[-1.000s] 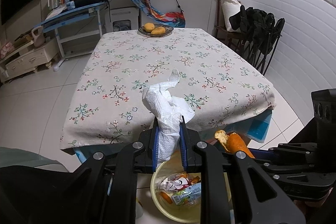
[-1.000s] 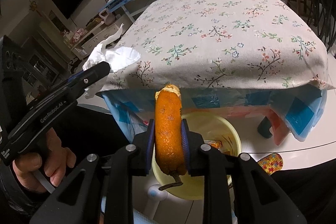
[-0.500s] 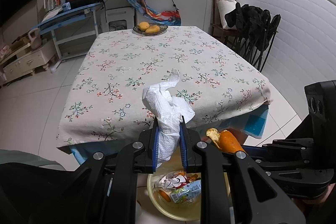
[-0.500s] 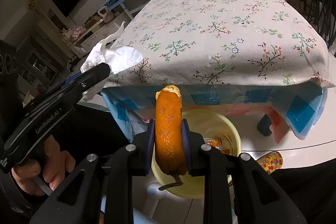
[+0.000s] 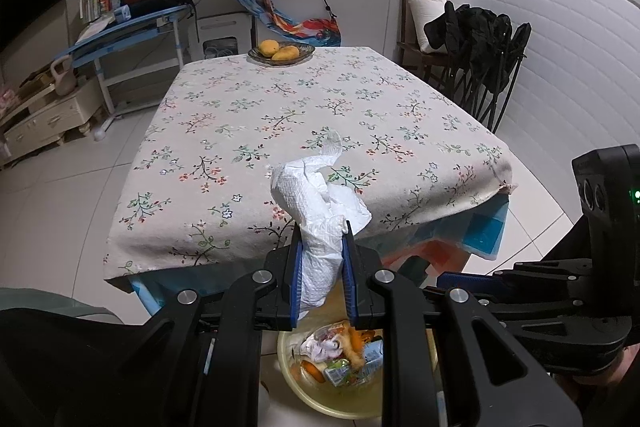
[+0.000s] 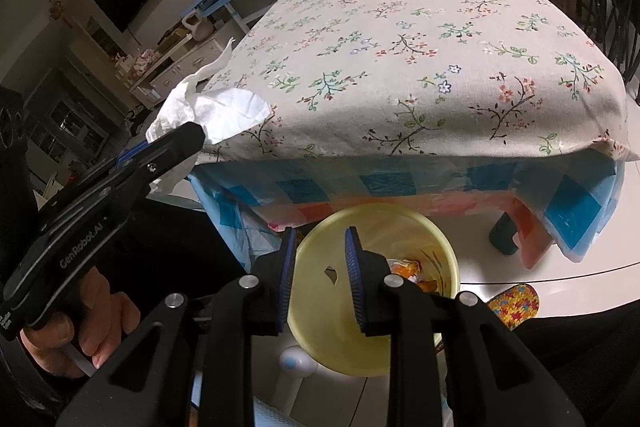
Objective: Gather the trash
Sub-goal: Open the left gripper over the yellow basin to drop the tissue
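Floral cloth table (image 5: 320,115); crumpled paper towel (image 5: 320,223); round yellow bin (image 6: 372,291).

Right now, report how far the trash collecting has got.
Done: wrappers and peel lie in the yellow bin, and the right gripper is open and empty above it. In hand: the left gripper clamps a white tissue. Left: drop it in. The tablecloth shows only a fruit dish.
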`<state>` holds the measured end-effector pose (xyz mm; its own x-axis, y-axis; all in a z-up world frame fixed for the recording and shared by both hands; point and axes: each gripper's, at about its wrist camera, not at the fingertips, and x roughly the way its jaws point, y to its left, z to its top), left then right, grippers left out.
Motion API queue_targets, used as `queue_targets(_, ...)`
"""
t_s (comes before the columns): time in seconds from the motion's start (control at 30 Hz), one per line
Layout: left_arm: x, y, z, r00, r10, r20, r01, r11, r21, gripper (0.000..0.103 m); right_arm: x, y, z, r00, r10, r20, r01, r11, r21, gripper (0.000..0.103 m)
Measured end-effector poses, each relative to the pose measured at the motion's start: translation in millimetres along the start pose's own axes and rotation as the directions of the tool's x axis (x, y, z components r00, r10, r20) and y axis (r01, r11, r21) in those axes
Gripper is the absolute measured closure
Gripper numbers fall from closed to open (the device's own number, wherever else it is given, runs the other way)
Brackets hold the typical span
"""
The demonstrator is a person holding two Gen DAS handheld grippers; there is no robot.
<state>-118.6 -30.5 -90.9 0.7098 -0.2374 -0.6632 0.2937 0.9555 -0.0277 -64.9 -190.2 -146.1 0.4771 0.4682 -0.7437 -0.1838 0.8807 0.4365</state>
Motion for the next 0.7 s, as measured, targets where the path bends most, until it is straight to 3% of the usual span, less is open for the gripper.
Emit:
queue_targets(0.4, 3.9, -9.4, -8.5, 0.999, -0.025, -0.033, 0.026, 0.999, 0.019, 0.086, -15.9, -8.9, 1.3, 0.995, -0.039, 0.090, 0.035, 0.998, 0.054, 0.052)
queue_targets(0.57, 15.3, -15.5, -17.9, 0.993, -0.046, -0.108, 0.050, 0.998, 0.030, 0.086, -29.8, -13.9, 3.2, 0.984, -0.078, 0.163, 0.064, 0.994, 0.088, 0.040)
queue_targets(0.7, 28.3, -19.8, -25.3, 0.981, -0.056, -0.183, 0.064, 0.997, 0.035, 0.081, -37.9, -19.4, 3.6, 0.974, -0.099, 0.204, 0.075, 0.990, 0.121, 0.038)
